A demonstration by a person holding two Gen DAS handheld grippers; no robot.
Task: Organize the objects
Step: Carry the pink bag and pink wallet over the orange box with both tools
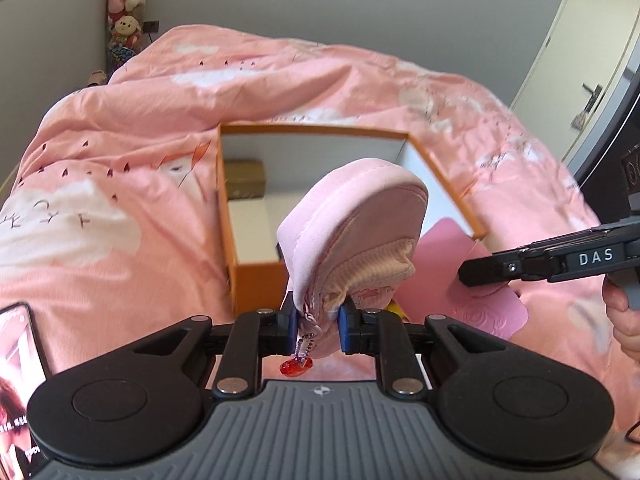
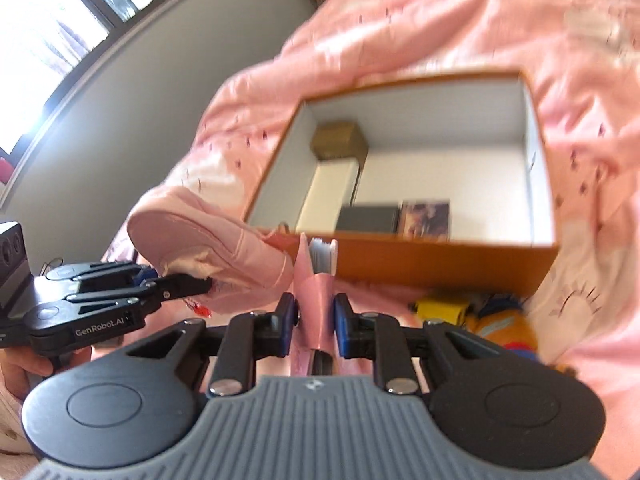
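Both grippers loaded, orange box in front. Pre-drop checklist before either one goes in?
1. Left gripper grip on the pink pouch: ok, pinched at the zipper end, the bulk sticking out beyond the fingers.
2. Right gripper grip on the pink notebook: ok, held edge-on between the pads.
3. Orange box open: ok, no lid on it.
4. Free floor space inside: ok, right part bare; brown box and other items sit left and front.
5. Grippers clear of each other: ok, apart but close.
6. Pouch zipper closed: cannot tell.

one orange box, one pink pouch, one pink notebook, two grippers.
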